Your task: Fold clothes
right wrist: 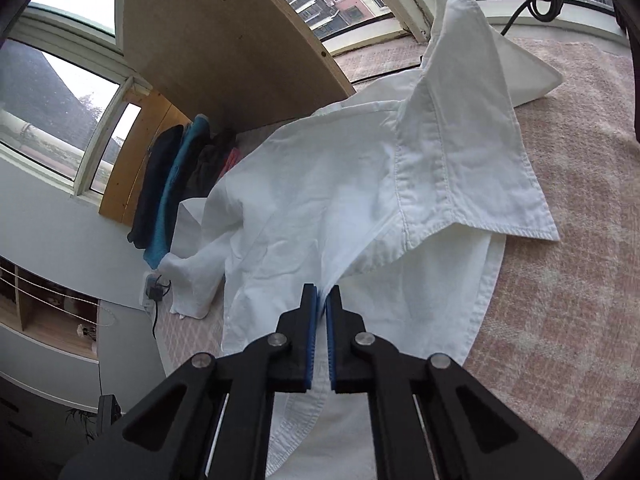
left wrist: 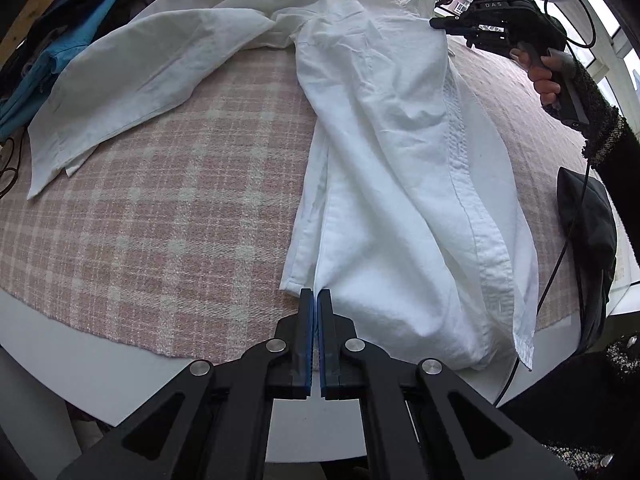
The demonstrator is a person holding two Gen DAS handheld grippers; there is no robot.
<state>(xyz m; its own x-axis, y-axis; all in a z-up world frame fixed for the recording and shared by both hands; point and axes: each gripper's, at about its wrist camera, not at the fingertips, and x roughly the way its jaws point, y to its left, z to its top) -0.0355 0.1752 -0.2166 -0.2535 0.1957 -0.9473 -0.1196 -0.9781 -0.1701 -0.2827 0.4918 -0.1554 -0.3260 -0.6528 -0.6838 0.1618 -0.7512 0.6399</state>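
On the far left, a pile of blue and dark clothes sits at the edge of the table. Next to it, one sleeve of the white shirt stretches out to the left across the pink checked cloth.

The shirt lies long-ways on the cloth. Its bottom edge is close to me and its collar is at the far end, by the window. It is partly folded over itself, with the button strip running down its right side.

My left gripper is low at the near edge. Its blue pads are almost together, right at the bottom hem of the shirt. I think a thin bit of the hem is pinched there, but it is hard to see.

My right gripper is up at the far end, near the collar. Its fingers are squeezed tight on a fold of shirt just under the collar, and the collar stands up in a point.

On the right, my hand wraps the gripper's handle, and a dark bag lies at the table's edge.
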